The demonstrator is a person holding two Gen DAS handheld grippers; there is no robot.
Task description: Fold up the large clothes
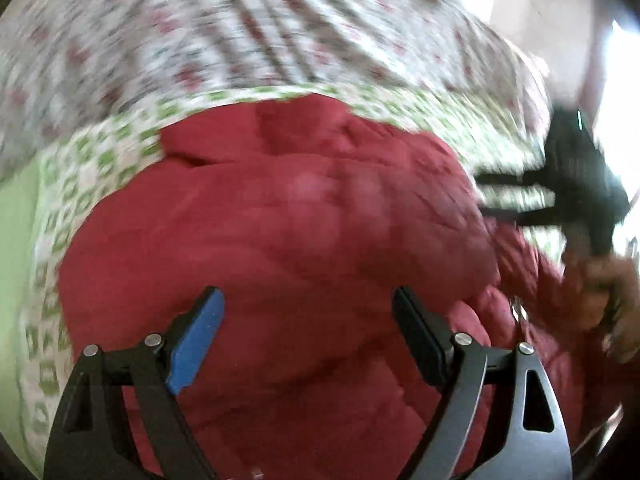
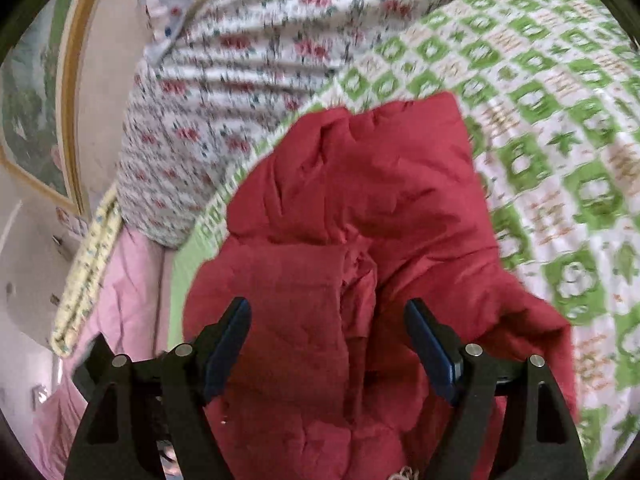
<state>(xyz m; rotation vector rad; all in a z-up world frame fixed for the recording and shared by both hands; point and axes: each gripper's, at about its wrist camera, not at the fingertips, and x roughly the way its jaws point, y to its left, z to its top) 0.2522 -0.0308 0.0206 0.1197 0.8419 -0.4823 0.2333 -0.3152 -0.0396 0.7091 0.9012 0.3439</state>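
The red jacket (image 2: 352, 240) lay bunched on the green-checked bedspread (image 2: 560, 128), partly doubled over but lumpy, so the folding looked roughly midway. Both the left gripper (image 1: 308, 336) and the right gripper (image 2: 328, 344) hung over it, jaws spread, gripping nothing.

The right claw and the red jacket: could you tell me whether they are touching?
Cannot tell. In the right wrist view the right claw stands open over the red jacket, but neither view shows contact or a gap plainly.
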